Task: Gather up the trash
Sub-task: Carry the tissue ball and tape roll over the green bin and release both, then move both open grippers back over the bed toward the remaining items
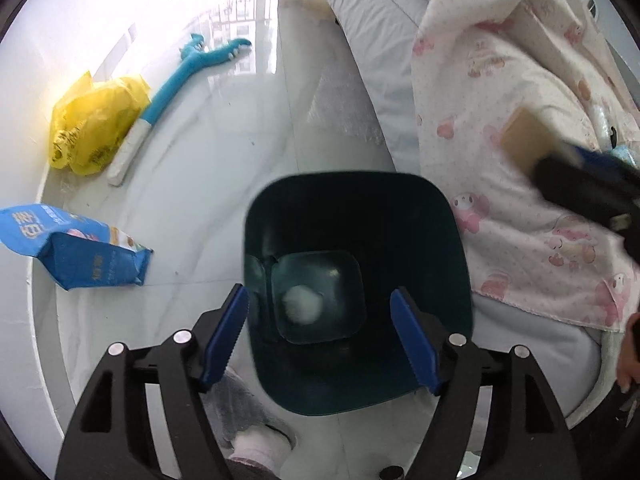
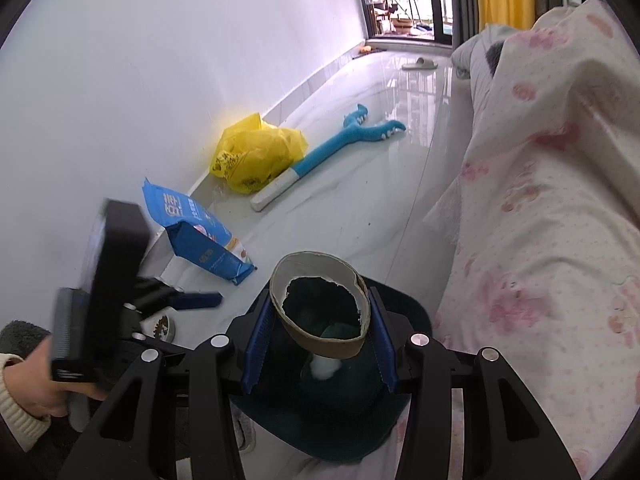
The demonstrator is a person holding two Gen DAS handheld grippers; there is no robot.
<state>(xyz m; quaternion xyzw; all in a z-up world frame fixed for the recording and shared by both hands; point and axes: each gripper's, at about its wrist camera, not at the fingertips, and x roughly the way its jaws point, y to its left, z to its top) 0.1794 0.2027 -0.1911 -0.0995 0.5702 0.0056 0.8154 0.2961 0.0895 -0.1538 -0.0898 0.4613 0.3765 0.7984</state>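
A dark green trash bin [image 1: 400,216] stands on the pale floor beside the bed, with a white crumpled wad [image 1: 302,306] lying at its bottom. My left gripper [image 1: 320,300] hangs over the bin's mouth, pointing steeply down, open with nothing between its blue pads. My right gripper [image 2: 320,308] is shut on a brown cardboard tube [image 2: 320,344], squeezed oval and torn at its rim, held above the bin [image 2: 340,436]. The tube [image 1: 524,140] also shows in the left wrist view, off to the bin's right over the blanket.
By the wall lie a yellow plastic bag [image 1: 96,124], a blue food pouch [image 1: 80,248] and a blue long-handled toy [image 1: 188,76]. A pink-patterned blanket [image 1: 500,120] covers the bed on the right. A small bowl of kibble [image 2: 162,326] sits near the bin.
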